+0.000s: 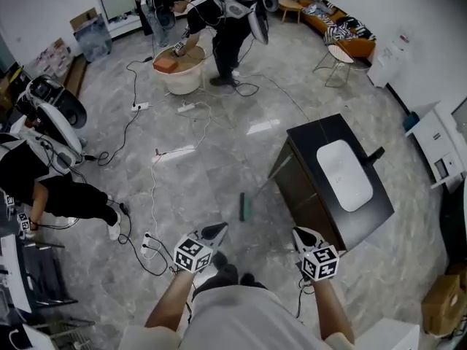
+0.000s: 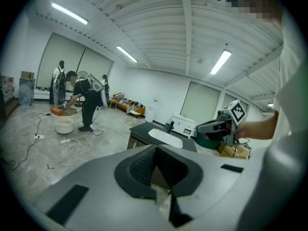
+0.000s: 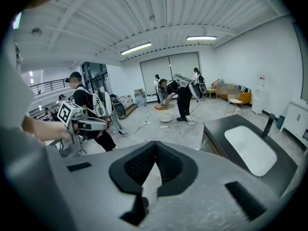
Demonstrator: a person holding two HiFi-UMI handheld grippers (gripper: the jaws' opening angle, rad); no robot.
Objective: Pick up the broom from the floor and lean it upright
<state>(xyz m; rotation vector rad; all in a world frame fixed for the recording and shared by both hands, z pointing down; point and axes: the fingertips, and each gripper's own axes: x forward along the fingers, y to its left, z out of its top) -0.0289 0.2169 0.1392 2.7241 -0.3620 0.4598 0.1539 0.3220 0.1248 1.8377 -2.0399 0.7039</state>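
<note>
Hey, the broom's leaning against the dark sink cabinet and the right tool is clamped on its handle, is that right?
Not quite. The right gripper view shows the right tool shut on nothing, with no handle between its jaws. The rest holds: the broom leans against the dark sink cabinet, apart from that tool.

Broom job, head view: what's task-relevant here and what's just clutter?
Job: broom, sink cabinet it seems to lean on, left gripper, right gripper, both shut and empty.
Lying about: floor cables, power strip, white tub, side table, cardboard box.
</note>
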